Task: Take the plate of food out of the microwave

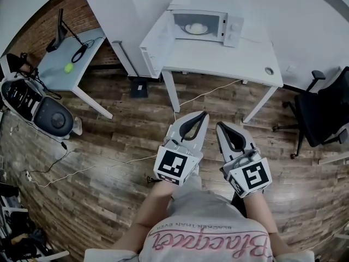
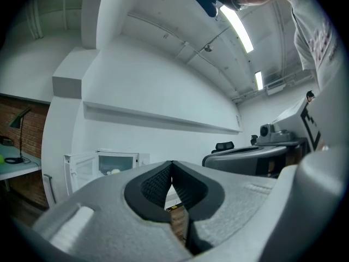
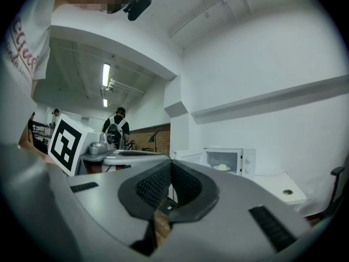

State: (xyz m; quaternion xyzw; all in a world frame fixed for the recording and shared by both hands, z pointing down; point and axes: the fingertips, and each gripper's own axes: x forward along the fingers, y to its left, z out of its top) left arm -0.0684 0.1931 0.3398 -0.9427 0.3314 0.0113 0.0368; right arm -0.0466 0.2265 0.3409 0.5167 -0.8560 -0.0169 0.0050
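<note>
1. Checking the head view, I log the left gripper (image 1: 203, 114): jaws pressed together, nothing between them.
2. Right gripper (image 1: 220, 126): jaws likewise pressed together and empty, just beside the left one. I hold both over the floor (image 1: 109, 162).
3. Microwave (image 1: 204, 25): stands on the white table (image 1: 229, 64), its door (image 1: 155, 40) swung open to the left.
4. Plate (image 1: 196, 29): white, with pale food on it. It is inside the microwave, well apart from both grippers.
5. Chair (image 1: 322, 113): black, right of the table.
6. Desk (image 1: 54, 70): at left, bearing a green ball (image 1: 68, 67) and a black lamp (image 1: 59, 29).
7. Cable (image 1: 207, 93): white, trailing across the wood planks under the table.
</note>
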